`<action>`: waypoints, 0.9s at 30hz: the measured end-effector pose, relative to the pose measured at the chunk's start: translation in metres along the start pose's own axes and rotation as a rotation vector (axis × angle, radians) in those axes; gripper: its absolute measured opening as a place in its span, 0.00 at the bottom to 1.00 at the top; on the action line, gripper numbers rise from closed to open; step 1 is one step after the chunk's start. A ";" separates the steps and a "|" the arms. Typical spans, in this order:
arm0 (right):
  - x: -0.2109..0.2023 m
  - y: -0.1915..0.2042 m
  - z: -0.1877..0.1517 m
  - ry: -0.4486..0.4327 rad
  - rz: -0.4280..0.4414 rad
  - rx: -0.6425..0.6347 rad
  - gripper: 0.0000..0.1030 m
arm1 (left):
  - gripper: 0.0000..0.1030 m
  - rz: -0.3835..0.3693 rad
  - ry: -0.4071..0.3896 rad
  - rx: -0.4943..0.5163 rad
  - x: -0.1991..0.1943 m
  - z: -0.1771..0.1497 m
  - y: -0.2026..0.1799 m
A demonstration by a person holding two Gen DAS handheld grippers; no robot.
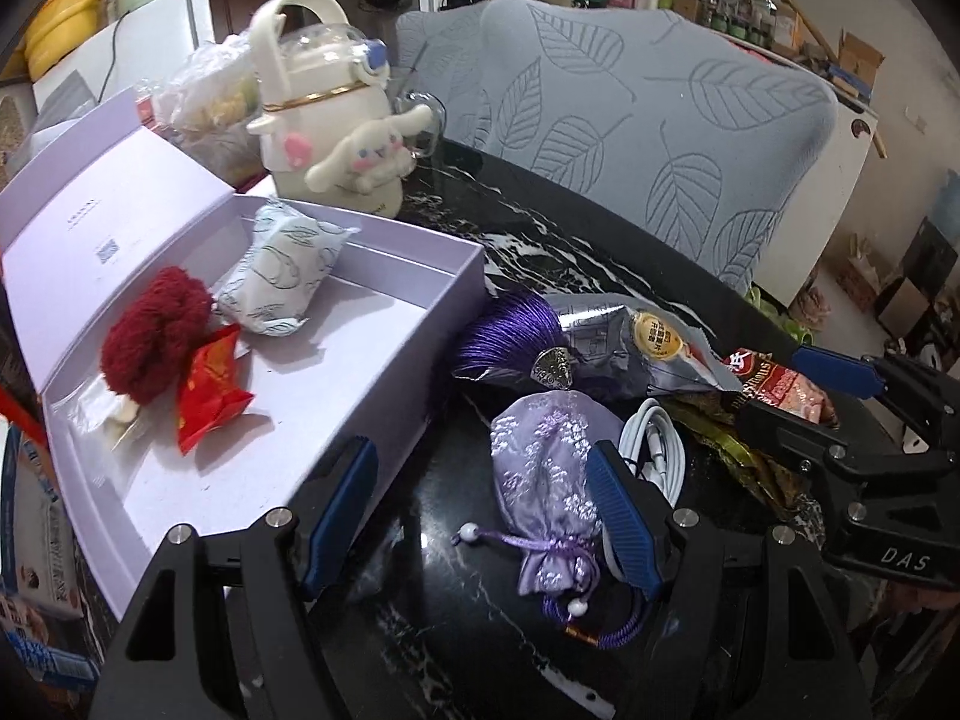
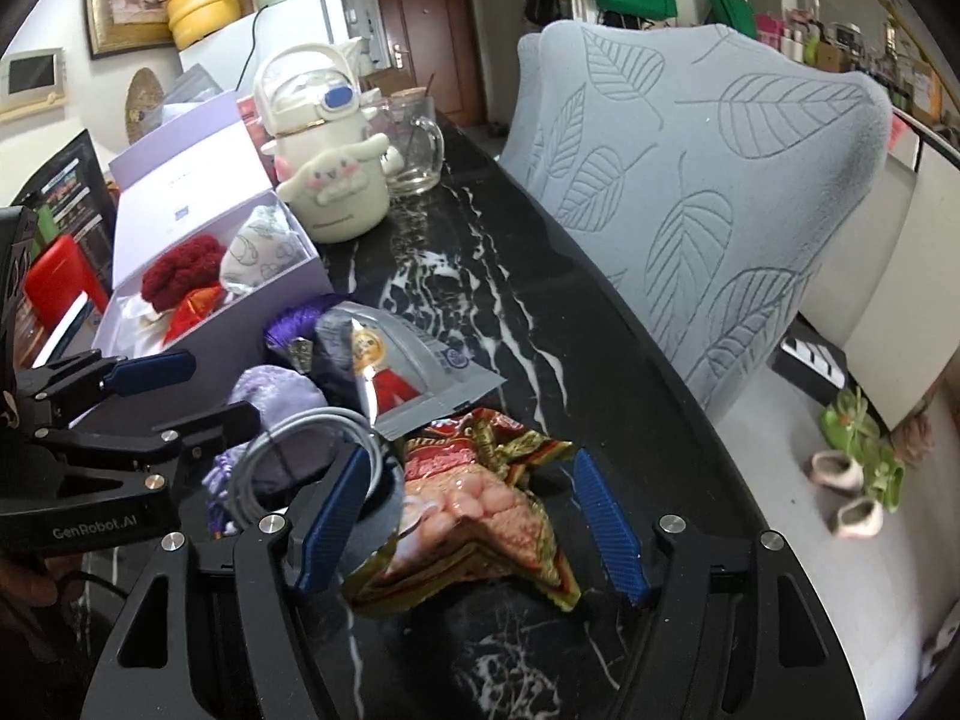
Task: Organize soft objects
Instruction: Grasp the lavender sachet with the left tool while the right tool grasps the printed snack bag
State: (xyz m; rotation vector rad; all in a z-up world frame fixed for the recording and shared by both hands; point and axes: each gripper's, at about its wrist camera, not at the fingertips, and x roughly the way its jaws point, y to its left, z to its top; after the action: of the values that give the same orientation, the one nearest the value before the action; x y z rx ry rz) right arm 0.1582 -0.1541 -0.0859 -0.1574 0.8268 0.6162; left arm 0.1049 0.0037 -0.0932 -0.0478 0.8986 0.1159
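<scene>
An open lilac box [image 1: 384, 360] holds a red knitted ball [image 1: 156, 333], a white printed soft pack [image 1: 282, 270] and a red packet [image 1: 210, 387]. A lilac satin pouch [image 1: 549, 468] lies on the black marble table beside the box. My left gripper [image 1: 480, 516] is open, its jaws either side of the gap between box and pouch; the right pad touches the pouch. My right gripper [image 2: 468, 528] is open around a red-and-gold snack packet [image 2: 474, 510]. A purple tassel [image 1: 510, 330] and a grey foil packet [image 1: 630, 342] lie behind the pouch.
A white coiled cable [image 1: 654, 444] lies next to the pouch. A cream kettle with a plush dog [image 1: 336, 138] and a glass mug [image 2: 417, 150] stand at the back. A grey leaf-patterned chair back [image 1: 630, 120] borders the table's far edge.
</scene>
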 end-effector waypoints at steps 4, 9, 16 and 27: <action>0.006 -0.006 0.001 0.018 0.026 0.019 0.69 | 0.70 -0.036 0.021 -0.016 0.009 0.002 0.002; 0.016 -0.016 -0.003 0.060 0.029 0.055 0.69 | 0.70 -0.048 0.025 0.008 0.011 0.005 -0.004; 0.019 -0.019 -0.008 0.069 0.059 0.070 0.69 | 0.70 -0.129 0.081 0.033 0.019 0.000 -0.017; 0.011 -0.023 -0.016 0.061 0.086 0.083 0.48 | 0.49 -0.127 0.108 0.003 0.029 -0.004 -0.021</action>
State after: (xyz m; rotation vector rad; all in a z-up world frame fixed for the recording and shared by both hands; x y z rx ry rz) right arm 0.1671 -0.1741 -0.1066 -0.0654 0.9206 0.6592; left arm 0.1222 -0.0152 -0.1179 -0.1091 1.0011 -0.0068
